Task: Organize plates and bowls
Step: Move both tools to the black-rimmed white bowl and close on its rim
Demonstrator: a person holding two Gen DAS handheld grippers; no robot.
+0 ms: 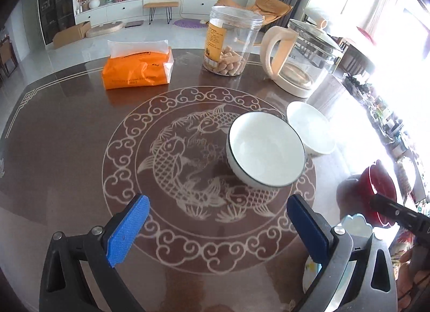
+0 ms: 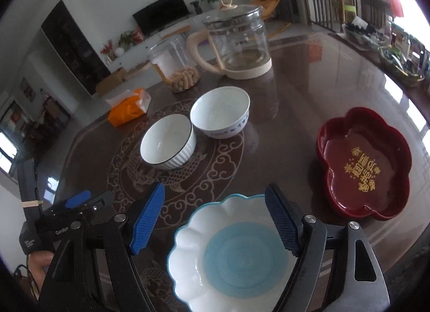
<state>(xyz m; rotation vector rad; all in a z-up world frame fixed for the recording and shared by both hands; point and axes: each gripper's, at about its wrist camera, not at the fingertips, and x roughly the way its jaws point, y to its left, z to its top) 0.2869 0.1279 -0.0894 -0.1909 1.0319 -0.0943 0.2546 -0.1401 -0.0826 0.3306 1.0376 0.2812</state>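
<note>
A white ribbed bowl with a dark rim (image 1: pixel 266 149) (image 2: pixel 168 141) sits on the brown table's fish pattern. A white bowl with blue marks (image 1: pixel 310 128) (image 2: pixel 220 112) stands just behind it, close beside. A scalloped white plate with a blue centre (image 2: pixel 233 255) (image 1: pixel 356 224) lies near the front edge. A red flower-shaped dish (image 2: pixel 365 161) (image 1: pixel 380 191) lies to the right. My left gripper (image 1: pixel 217 227) is open and empty, in front of the ribbed bowl. My right gripper (image 2: pixel 215 220) is open and empty above the scalloped plate.
An orange tissue pack (image 1: pixel 138 66) (image 2: pixel 129 108), a clear snack jar (image 1: pixel 231 40) (image 2: pixel 176 66) and a glass kettle with a cream handle (image 1: pixel 301 57) (image 2: pixel 236 43) stand along the table's far side. Clutter lines the right edge (image 2: pixel 389 51).
</note>
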